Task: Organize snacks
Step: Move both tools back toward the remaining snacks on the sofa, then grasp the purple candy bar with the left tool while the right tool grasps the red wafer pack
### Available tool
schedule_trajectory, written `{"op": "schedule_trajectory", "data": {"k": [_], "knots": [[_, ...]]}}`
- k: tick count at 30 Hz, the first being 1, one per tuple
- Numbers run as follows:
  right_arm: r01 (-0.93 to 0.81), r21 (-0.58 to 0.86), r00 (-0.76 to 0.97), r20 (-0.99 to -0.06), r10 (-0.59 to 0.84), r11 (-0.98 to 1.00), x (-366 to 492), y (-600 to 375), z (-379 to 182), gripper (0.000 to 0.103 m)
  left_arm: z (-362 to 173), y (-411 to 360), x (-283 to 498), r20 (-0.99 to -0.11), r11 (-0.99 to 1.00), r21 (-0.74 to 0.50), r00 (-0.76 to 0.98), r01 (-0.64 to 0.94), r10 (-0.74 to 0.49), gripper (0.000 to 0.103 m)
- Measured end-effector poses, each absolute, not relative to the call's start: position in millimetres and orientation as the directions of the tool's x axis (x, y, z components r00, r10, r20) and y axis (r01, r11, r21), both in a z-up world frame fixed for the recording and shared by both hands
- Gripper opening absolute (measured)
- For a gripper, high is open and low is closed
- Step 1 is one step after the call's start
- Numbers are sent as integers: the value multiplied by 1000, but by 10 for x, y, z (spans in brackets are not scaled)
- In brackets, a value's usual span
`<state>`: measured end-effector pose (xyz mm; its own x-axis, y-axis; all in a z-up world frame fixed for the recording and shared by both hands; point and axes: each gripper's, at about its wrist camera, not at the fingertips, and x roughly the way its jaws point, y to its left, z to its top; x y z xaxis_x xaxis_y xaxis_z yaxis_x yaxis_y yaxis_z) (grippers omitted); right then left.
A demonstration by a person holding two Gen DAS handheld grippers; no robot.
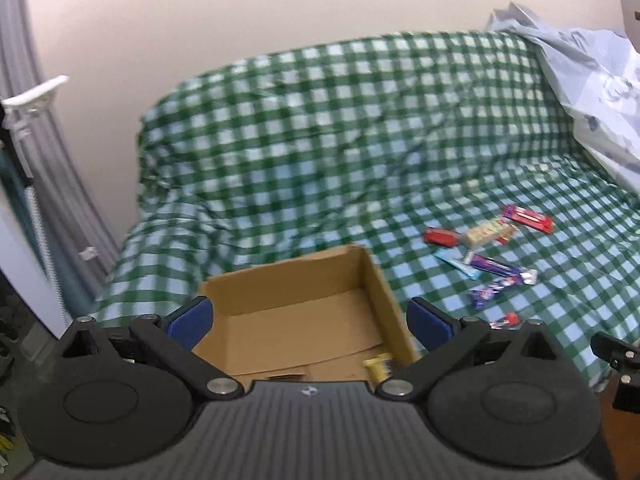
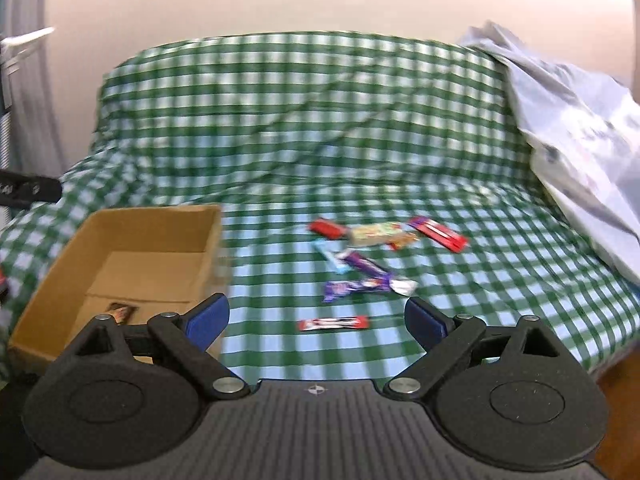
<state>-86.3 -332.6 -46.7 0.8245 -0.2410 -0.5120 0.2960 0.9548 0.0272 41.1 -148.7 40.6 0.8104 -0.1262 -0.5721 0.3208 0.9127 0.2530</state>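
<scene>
An open cardboard box (image 1: 376, 280) (image 2: 132, 224) sits on a sofa covered with green checked cloth (image 1: 320, 140). A yellow snack (image 1: 378, 364) lies in the box's near corner; a dark wrapped snack (image 2: 120, 312) also lies inside. Several wrapped snack bars lie to the right of the box: a red one (image 2: 326, 228), a beige one (image 2: 376, 234), a purple one (image 2: 366, 264) and a red-white one (image 2: 334, 323) nearest. My left gripper (image 1: 310, 322) is open and empty above the box. My right gripper (image 2: 316, 320) is open and empty, just short of the red-white bar.
A crumpled pale plastic bag (image 2: 580, 136) (image 1: 592, 80) lies on the sofa's right side. A pale wall stands behind the sofa. A white clamp-like object (image 1: 32, 96) and a grey curtain are at the left. The other gripper's black part (image 1: 620, 368) shows at the right edge.
</scene>
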Motion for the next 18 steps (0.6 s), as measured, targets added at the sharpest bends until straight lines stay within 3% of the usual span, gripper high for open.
{"op": "schedule_trajectory", "data": {"k": [8, 18], "knots": [[437, 69, 762, -558, -329, 897, -641, -4341, -747, 95, 35, -2409, 821, -658, 862, 262, 734, 434, -170, 103], [494, 42, 668, -657, -349, 868, 237, -5723, -1297, 95, -1091, -3859, 1645, -819, 632, 277, 522, 723, -238, 103]]}}
